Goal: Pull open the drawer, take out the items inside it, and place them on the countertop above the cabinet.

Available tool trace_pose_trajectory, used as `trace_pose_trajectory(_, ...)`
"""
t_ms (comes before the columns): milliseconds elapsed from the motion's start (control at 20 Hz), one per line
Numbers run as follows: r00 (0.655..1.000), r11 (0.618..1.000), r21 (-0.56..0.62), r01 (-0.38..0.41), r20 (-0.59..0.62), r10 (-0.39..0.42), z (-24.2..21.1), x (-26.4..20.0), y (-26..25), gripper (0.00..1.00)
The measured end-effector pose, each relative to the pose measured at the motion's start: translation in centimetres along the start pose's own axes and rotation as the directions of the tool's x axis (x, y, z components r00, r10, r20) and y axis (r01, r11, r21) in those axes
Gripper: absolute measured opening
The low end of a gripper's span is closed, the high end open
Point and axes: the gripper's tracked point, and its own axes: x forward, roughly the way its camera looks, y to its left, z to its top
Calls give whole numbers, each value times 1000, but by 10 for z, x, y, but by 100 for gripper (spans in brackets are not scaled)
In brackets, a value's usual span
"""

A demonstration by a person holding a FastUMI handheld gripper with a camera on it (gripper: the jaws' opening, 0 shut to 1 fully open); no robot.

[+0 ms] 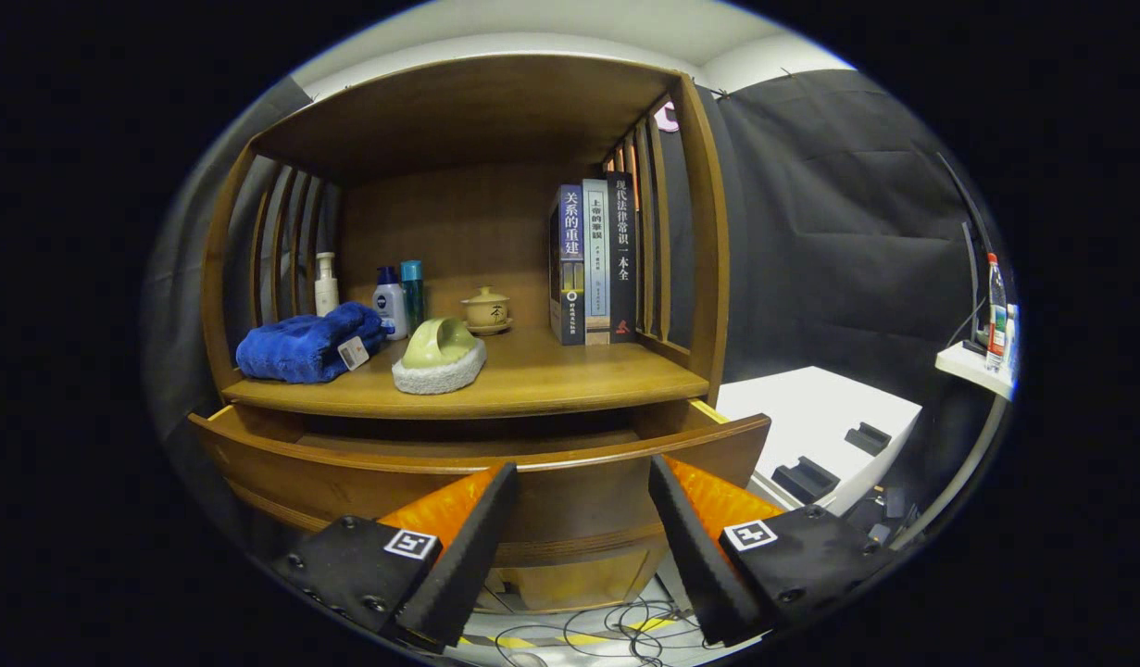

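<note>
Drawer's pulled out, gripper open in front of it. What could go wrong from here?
1. The drawer inside is hidden behind its front panel, so a reach in with the open gripper would probably be blind.
2. The countertop already holds a blue towel, a slipper, bottles, a lidded cup and books; placing could knock these.
3. Cables on the floor below could snag.
</note>
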Motion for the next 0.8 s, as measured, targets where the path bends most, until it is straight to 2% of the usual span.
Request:
trace_pose_trajectory(650,1000,1000,-8,-7,-17,6,8,53,8,97)
trace_pose_trajectory(800,1000,1000,-5,-21,-17,21,8,54,8,97)
